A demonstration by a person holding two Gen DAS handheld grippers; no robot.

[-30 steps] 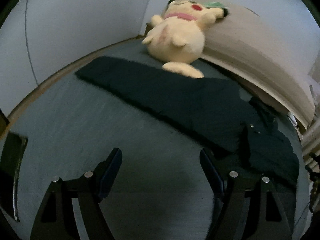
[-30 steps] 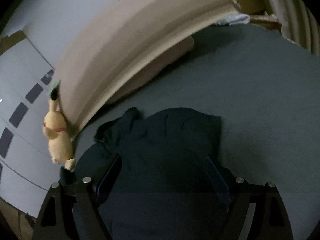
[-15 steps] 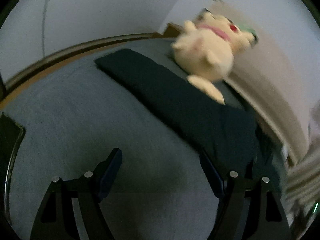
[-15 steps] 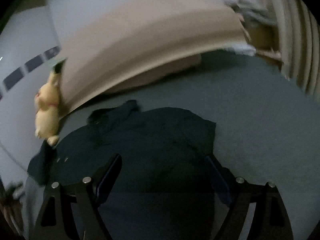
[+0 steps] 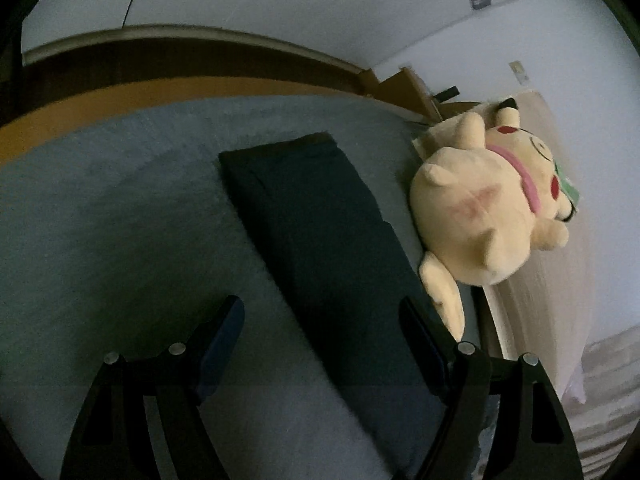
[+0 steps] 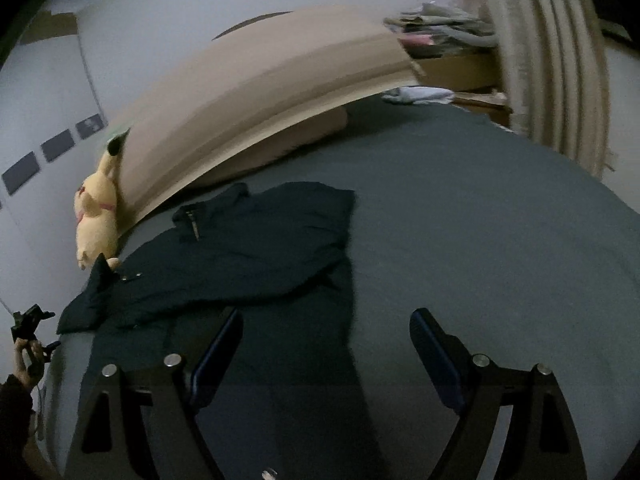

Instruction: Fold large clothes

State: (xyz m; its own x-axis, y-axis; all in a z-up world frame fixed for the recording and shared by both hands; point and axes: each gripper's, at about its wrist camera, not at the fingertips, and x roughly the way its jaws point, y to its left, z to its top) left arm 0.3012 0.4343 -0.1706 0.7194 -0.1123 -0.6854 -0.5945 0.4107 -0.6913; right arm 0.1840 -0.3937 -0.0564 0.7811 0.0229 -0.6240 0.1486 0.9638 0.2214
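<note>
Dark trousers lie flat on the bed, leg stretched alongside the plush toy. Left hand-held gripper released, empty, above the leg. Right hand-held gripper released too, over the waist end w/ nothing held. Risk: a shallow pinch takes one layer only, so the fold skews; plush toy could snag the leg.

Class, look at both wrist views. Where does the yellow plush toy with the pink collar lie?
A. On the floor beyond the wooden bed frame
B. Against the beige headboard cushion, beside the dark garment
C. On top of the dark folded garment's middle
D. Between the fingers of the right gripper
B: the yellow plush toy leans on the beige headboard cushion, beside the dark garment spread over the grey bed cover.
</note>
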